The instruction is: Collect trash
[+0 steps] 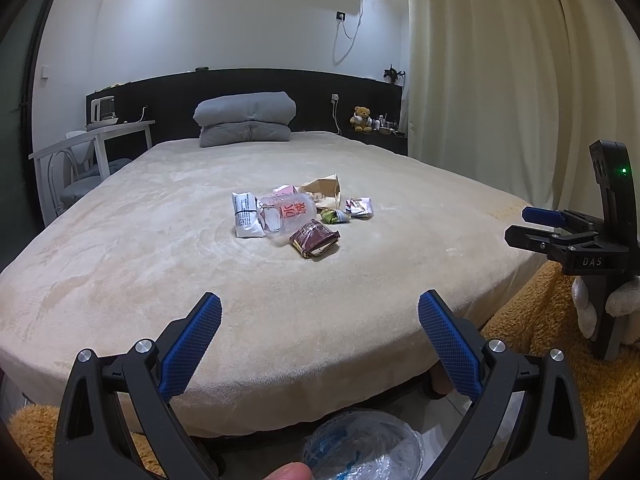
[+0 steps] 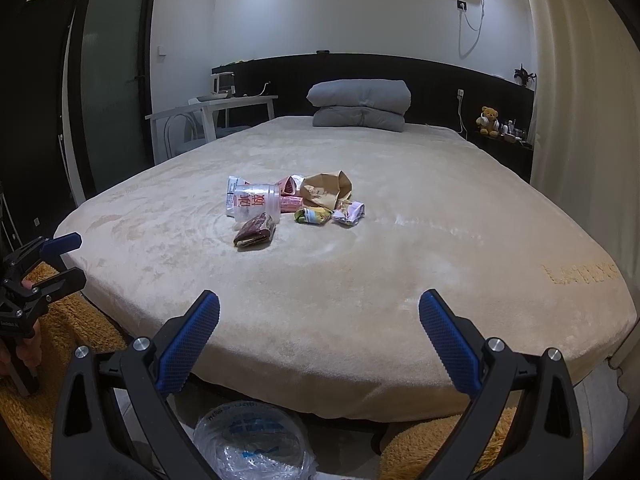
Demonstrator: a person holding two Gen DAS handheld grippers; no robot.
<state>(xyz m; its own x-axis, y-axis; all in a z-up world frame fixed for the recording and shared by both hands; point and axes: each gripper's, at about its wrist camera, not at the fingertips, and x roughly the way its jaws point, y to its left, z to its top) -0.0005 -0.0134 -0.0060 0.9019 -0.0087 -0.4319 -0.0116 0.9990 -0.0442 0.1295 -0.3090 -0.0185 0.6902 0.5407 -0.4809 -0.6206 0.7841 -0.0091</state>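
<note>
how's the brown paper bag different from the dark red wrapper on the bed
The brown paper bag is tan, crumpled and stands puffed up with its mouth gaping; the dark red wrapper is maroon, glossy and lies flat. The bag sits at the far side of the pile, the wrapper at the near edge, closest to both grippers. The bag looks larger. Both are empty-looking trash resting on the beige bed, untouched.

Clear plastic bag point(image 1: 362, 446) cut off by bottom edge, contents unreadable. Pink carton point(image 2: 289, 196) half hidden behind plastic cup point(image 2: 256, 202). Nightstand clutter point(image 2: 512, 130) too small, possibly bottles.
</note>
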